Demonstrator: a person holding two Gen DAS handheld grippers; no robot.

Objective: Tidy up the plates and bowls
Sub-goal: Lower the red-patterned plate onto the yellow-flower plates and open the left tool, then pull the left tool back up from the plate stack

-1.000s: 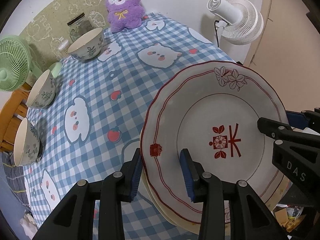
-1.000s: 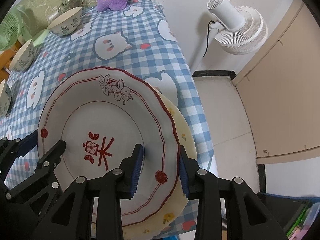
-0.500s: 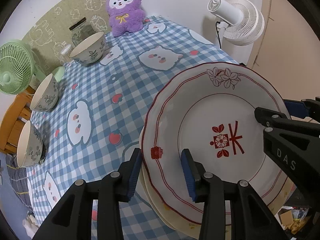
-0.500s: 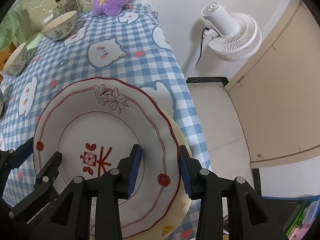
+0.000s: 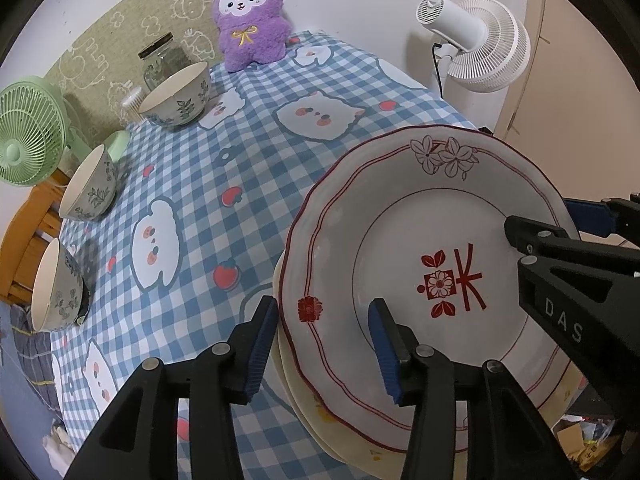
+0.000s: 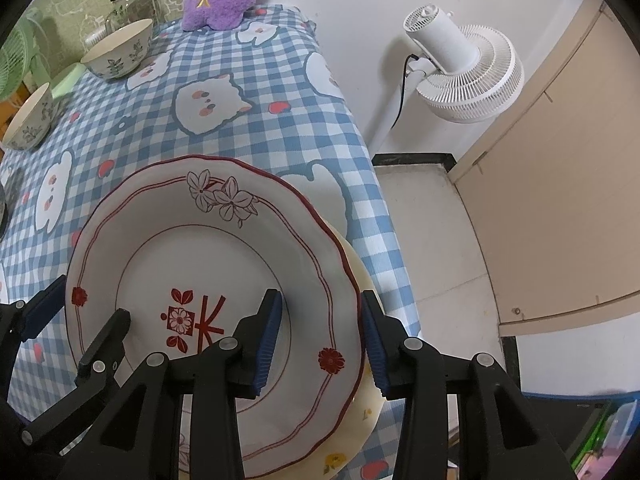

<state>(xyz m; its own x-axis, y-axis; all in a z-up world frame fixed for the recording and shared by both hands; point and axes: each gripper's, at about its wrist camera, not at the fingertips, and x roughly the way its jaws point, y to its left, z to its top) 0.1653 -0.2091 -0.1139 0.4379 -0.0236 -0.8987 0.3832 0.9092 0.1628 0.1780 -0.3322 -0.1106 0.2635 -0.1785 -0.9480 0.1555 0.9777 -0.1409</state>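
Note:
A white plate with red trim point(image 5: 420, 240) lies on top of a cream plate point(image 5: 308, 412) at the near right corner of the table; both show in the right wrist view, the white plate point(image 6: 208, 264) over the cream plate point(image 6: 360, 408). My left gripper point(image 5: 322, 344) straddles the left rim of the stack, jaws apart, one finger under and one over. My right gripper point(image 6: 320, 340) straddles the right rim the same way. Three leaf-patterned bowls stand along the table's left side: a far one point(image 5: 178, 94), a middle one point(image 5: 90, 186) and a near one point(image 5: 54, 286).
A blue checked tablecloth point(image 5: 240, 160) covers the table. A purple plush toy point(image 5: 248, 30) and a glass jar point(image 5: 160, 62) stand at the far edge. A green fan point(image 5: 28, 128) is at the left, a white fan point(image 5: 476, 52) beyond the right edge.
Both grippers have stayed around the plate rims. The cameras have pulled back and up slightly, so more of the table shows; the plates look slightly raised.

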